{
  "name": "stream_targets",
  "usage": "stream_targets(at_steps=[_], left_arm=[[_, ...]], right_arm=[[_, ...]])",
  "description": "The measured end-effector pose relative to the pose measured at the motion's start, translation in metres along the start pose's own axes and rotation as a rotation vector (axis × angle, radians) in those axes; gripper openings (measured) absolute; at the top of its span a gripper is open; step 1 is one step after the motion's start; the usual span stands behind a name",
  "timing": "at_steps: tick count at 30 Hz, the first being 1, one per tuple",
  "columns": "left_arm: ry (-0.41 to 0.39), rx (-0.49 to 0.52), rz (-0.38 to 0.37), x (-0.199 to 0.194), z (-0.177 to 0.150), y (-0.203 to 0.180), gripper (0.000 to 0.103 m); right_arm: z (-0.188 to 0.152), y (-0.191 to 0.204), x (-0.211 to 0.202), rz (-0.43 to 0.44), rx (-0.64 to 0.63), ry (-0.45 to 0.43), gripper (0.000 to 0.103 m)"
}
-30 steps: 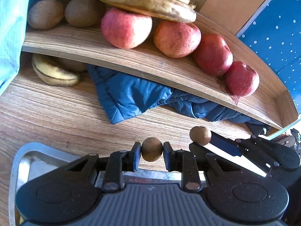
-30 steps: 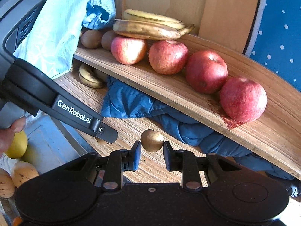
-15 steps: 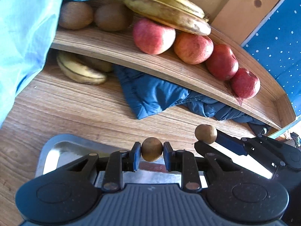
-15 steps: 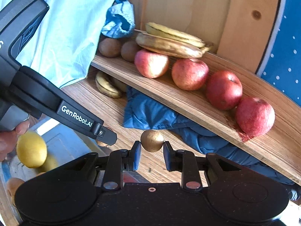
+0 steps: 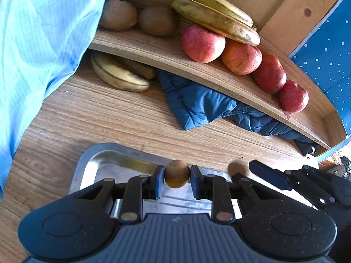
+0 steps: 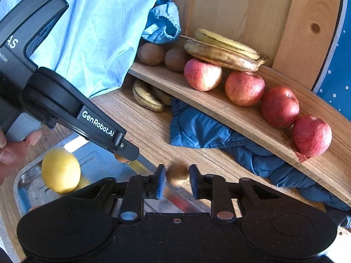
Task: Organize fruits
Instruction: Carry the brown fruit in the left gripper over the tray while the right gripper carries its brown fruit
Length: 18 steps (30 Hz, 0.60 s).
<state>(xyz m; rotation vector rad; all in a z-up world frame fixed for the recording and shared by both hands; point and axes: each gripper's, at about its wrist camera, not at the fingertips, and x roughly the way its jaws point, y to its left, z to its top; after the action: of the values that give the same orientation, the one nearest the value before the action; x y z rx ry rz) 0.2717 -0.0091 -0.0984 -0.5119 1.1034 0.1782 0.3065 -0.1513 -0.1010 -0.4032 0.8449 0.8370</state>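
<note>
Left gripper [image 5: 177, 173] clenched on a small brown round fruit [image 5: 176, 173], pads pressing both flanks, held above the near edge of the metal tray [image 5: 92, 155] on the table [image 5: 109, 118]. Right gripper [image 6: 176, 174] likewise closed around a second small brown fruit [image 6: 177, 173], blurred, so firmness of contact hard to judge; possibly only lightly pinched. Lemon [image 6: 61, 170] lying in the tray; four apples [image 6: 203, 74], bananas [image 6: 221, 54] and kiwis [image 6: 151, 53] lined along the curved wooden shelf [image 6: 241, 116]. Likely risks: round fruit squirting out of a shallow pinch and rolling off the table or under the shelf onto the blue jacket [image 6: 197, 129]; two grippers close together, prone to knocking one another; release on the shelf nudging the apples downhill.
</note>
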Motion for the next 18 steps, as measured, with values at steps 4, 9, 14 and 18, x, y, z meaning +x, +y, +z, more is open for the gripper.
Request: stream_targets(at_steps=[4, 9, 14, 18], left_arm=[[0.006, 0.006, 0.002, -0.003, -0.005, 0.003, 0.028], [0.018, 0.009, 0.004, -0.005, -0.011, 0.006, 0.028], [0.028, 0.011, 0.010, -0.007, -0.017, 0.006, 0.028], [0.037, 0.008, 0.017, -0.008, -0.021, 0.007, 0.028]], right_arm=[[-0.003, 0.006, -0.002, 0.004, -0.001, 0.009, 0.021], [-0.006, 0.013, -0.004, 0.009, -0.002, 0.026, 0.021], [-0.007, 0.019, -0.007, 0.016, -0.007, 0.028, 0.021], [-0.009, 0.022, -0.009, 0.016, -0.008, 0.033, 0.021]])
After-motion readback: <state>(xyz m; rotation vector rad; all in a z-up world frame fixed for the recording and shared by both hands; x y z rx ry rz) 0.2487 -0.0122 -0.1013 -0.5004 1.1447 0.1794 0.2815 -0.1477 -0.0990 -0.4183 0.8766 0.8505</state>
